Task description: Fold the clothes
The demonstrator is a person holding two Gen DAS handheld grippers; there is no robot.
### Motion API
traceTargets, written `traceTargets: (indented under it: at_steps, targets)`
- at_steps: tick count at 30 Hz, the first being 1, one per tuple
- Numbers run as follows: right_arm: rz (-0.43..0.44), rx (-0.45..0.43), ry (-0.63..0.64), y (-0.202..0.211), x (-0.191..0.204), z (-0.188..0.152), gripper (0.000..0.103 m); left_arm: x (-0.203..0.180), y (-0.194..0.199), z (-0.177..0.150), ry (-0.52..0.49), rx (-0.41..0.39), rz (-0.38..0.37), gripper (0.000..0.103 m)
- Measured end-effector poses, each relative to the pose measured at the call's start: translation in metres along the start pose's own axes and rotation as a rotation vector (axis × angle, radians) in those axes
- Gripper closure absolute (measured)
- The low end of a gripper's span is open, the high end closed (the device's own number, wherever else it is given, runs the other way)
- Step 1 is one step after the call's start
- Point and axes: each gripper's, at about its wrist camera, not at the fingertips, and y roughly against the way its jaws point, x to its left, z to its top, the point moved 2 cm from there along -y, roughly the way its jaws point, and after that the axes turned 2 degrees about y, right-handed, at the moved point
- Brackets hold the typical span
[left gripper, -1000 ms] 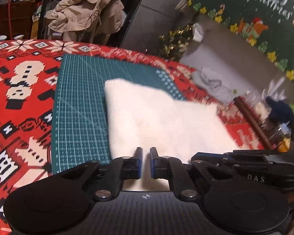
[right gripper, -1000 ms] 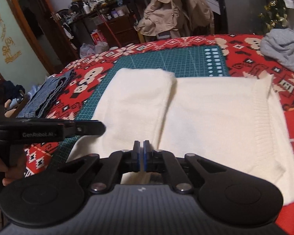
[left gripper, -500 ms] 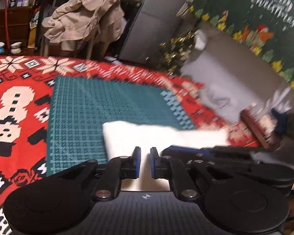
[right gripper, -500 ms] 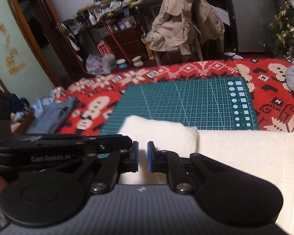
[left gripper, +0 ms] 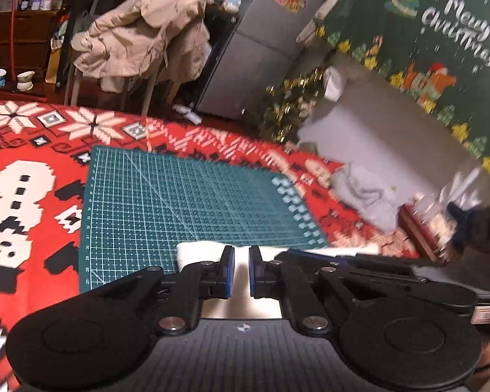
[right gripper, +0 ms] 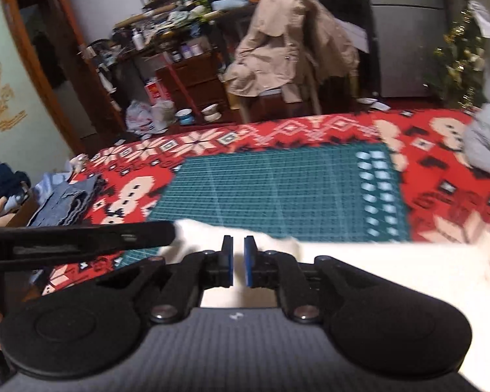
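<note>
A cream white sweater [right gripper: 375, 261] lies flat on a green cutting mat [right gripper: 277, 189]. Its far edge [left gripper: 196, 251] sits just beyond my fingertips. My left gripper [left gripper: 241, 254] hovers over the sweater's left part, its blue pads a narrow slit apart, with white cloth showing below them and none visibly pinched. My right gripper [right gripper: 236, 245] stands the same way over the sweater, close beside the left. Each gripper's black tip shows in the other's view: the left gripper [right gripper: 170, 232], the right gripper [left gripper: 287, 254]. The near half of the sweater is hidden under the gripper bodies.
A red patterned tablecloth [left gripper: 32, 170] covers the table under the cutting mat [left gripper: 179, 202]. A grey garment [right gripper: 486, 150] lies at the right, folded jeans [right gripper: 65, 199] at the left edge. Beyond the table stands a chair draped with a beige coat [right gripper: 287, 42].
Both grippers have moved forward over the sweater toward its far edge, so more bare mat shows ahead. The right jaws have parted to a thin slit. The sweater has stayed put.
</note>
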Motion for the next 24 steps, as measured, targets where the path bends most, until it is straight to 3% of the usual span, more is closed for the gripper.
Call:
traceTargets:
  at_steps: [4,10,11,15,19,24]
  targets:
    - [-0.071,0.028,0.005,-0.019,-0.009,0.0,0.103,0.007,-0.002,-0.004,-0.012,0.0,0.03,0.098]
    - [-0.1,-0.033,-0.031,-0.002,-0.017,-0.003,0.103,0.008,0.025,-0.008,0.02,-0.028,0.009,0.096]
    - [-0.102,-0.042,-0.038,0.004,-0.017,-0.004,0.099,0.006,0.029,-0.009,0.019,-0.024,-0.017,0.096]
    - [-0.005,-0.045,-0.076,0.029,-0.011,-0.009,0.098,-0.009,0.042,-0.021,-0.018,0.021,-0.107,0.096]
    - [0.071,0.024,-0.036,0.046,0.008,-0.032,0.095,-0.02,0.041,-0.043,-0.071,0.096,-0.106,0.096]
    - [0.035,0.098,-0.001,0.061,0.011,-0.07,0.096,-0.029,0.052,-0.071,-0.128,0.142,-0.102,0.096]
